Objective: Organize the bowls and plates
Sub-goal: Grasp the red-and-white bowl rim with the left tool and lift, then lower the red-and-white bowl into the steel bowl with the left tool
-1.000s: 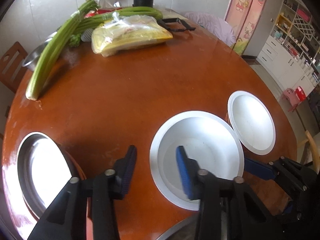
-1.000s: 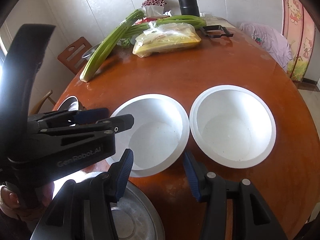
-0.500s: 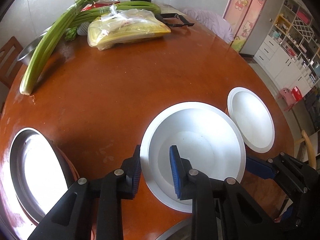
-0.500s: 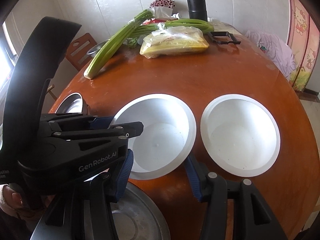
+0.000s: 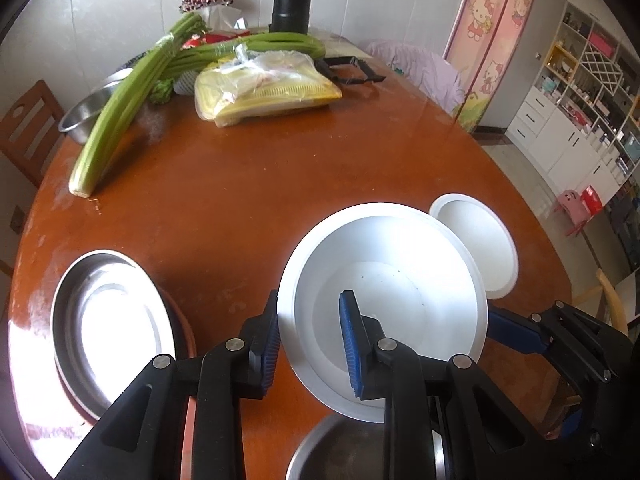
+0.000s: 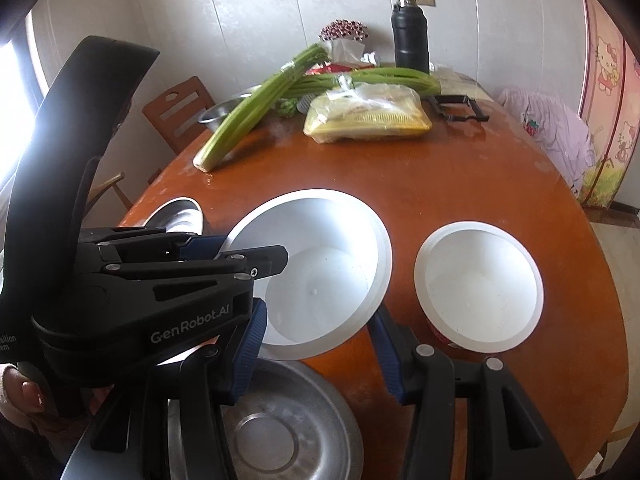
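Left gripper (image 6: 224, 250) clamps white bowl (image 6: 320, 268) rim; bowl tilted.

Pale panelled wall (image 6: 248, 12), white shelving (image 5: 580, 92)

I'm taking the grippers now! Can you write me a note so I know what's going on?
Left gripper: shut on the near white bowl at its rim; the bowl seems raised off the table.
Right gripper: open, holding nothing.
Second white bowl stands on the table to the right; two steel plates lie near.
Done: nothing stacked yet.
Left: nest the bowls, gather the plates.
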`<state>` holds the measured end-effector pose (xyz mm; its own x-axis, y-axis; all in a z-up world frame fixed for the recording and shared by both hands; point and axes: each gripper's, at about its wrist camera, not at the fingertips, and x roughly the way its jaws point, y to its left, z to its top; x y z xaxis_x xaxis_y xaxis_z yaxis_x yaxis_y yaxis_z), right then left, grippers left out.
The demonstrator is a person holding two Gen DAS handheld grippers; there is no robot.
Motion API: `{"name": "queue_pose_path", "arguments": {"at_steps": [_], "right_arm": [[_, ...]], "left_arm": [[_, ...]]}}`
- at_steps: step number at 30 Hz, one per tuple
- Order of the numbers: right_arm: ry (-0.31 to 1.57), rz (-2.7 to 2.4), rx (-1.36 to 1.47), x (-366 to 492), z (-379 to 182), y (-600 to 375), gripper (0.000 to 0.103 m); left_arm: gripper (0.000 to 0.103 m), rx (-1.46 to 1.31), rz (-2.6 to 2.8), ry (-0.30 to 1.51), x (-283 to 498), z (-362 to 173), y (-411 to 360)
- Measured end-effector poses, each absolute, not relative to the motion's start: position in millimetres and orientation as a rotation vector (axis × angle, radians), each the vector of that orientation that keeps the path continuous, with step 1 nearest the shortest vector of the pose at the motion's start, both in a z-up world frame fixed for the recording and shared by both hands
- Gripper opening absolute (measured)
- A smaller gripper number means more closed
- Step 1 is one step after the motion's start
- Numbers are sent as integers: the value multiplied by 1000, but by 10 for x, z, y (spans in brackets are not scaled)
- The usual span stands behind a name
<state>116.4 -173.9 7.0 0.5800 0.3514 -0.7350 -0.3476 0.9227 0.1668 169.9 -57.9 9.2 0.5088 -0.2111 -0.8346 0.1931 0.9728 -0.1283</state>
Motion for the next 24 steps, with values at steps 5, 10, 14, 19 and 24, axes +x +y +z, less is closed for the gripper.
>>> {"name": "queue_pose_path", "arguments": {"at_steps": [5, 10, 14, 19, 24], "right_arm": [[833, 422, -5, 988, 174, -1733, 52], [809, 436, -27, 771, 247, -1723, 52], [796, 452, -48, 567, 248, -1722, 53], [821, 475, -65, 395, 150, -1727, 52], [864, 493, -81, 308, -13, -1717, 52]], "left_arm": [[28, -17, -238, 981, 1496, 207, -571], [29, -13, -236, 962, 1227, 288, -555], [29, -12, -232, 962, 1016, 283, -547], [29, -9, -226, 987, 812, 153, -547], [29, -3, -219, 1024, 715, -11, -553]]}}
